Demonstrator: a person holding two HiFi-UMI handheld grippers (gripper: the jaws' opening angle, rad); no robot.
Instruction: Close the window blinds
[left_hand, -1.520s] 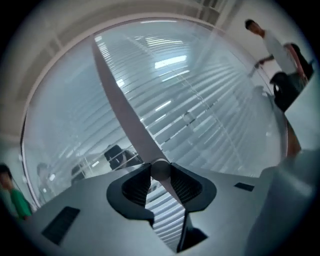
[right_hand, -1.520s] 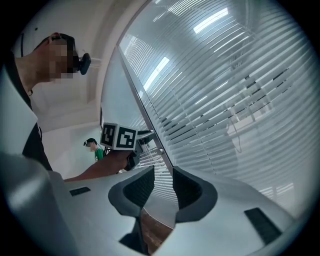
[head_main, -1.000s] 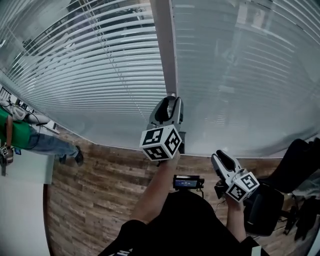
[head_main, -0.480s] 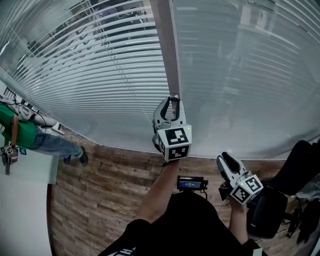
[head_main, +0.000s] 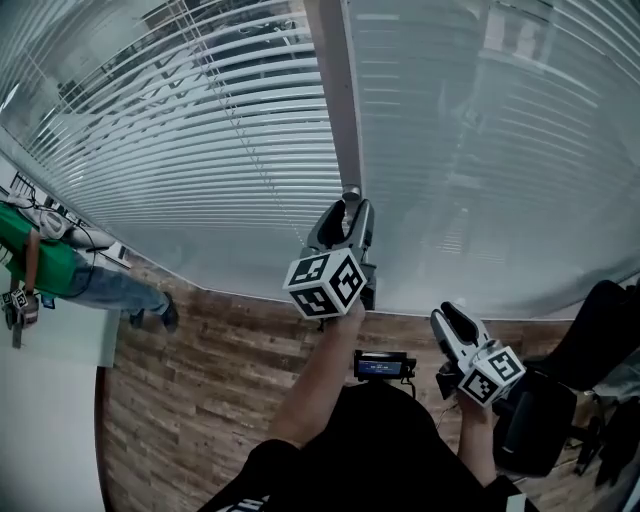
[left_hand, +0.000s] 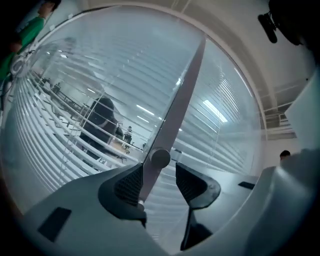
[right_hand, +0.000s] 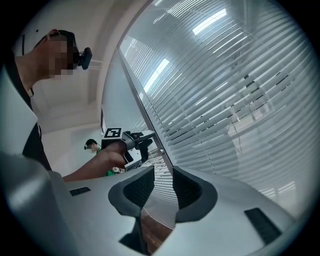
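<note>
Two slatted blinds hang either side of a grey mullion (head_main: 335, 100). Dark gaps show between the slats of the left blind (head_main: 200, 130); the right blind (head_main: 480, 150) looks flatter and paler. My left gripper (head_main: 350, 205) points up along the mullion. In the left gripper view the round end of the tilt wand (left_hand: 160, 157) sits at the tips of the left gripper (left_hand: 160, 172). Its jaws have just been opening and there is a gap at the right pad (left_hand: 192, 182). My right gripper (head_main: 445, 312) hangs lower right, away from the blinds, its jaws (right_hand: 163, 175) slightly apart with nothing between them.
A person in a green top (head_main: 40, 265) stands on the wooden floor (head_main: 200, 380) at the left. A dark chair or bag (head_main: 590, 330) is at the right. A small black device (head_main: 380, 365) hangs at my chest. The glass shows reflections of a room.
The left gripper rolled about its own axis half a second ago and has rolled back, with its jaws wider now. The right gripper has stayed where it was.
</note>
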